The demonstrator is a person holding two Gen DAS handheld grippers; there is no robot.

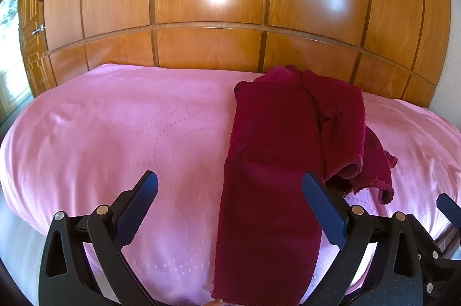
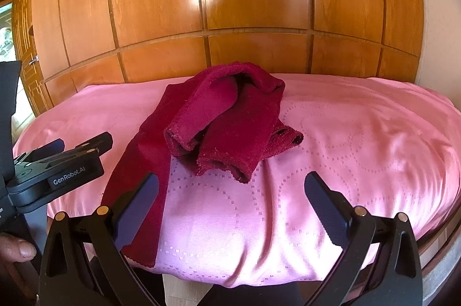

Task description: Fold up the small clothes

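Note:
A dark red garment (image 1: 276,156) lies on the pink bedspread (image 1: 115,133), partly folded into a long strip that runs toward me. Its sleeves are bunched on top at the right side (image 2: 230,127). My left gripper (image 1: 230,185) hovers open above the near end of the strip, holding nothing. My right gripper (image 2: 230,190) is open too, just in front of the sleeve cuffs (image 2: 222,164), with only bedspread (image 2: 345,139) between its fingers. The left gripper's body (image 2: 57,162) shows at the left of the right wrist view, with a hand (image 2: 17,248) below it.
A glossy wooden wardrobe wall (image 1: 230,3) stands right behind the bed. A door with a handle (image 1: 37,30) is at the far left. The bed's near edge drops off below both grippers. A fingertip of the right gripper (image 1: 449,205) shows at the right edge.

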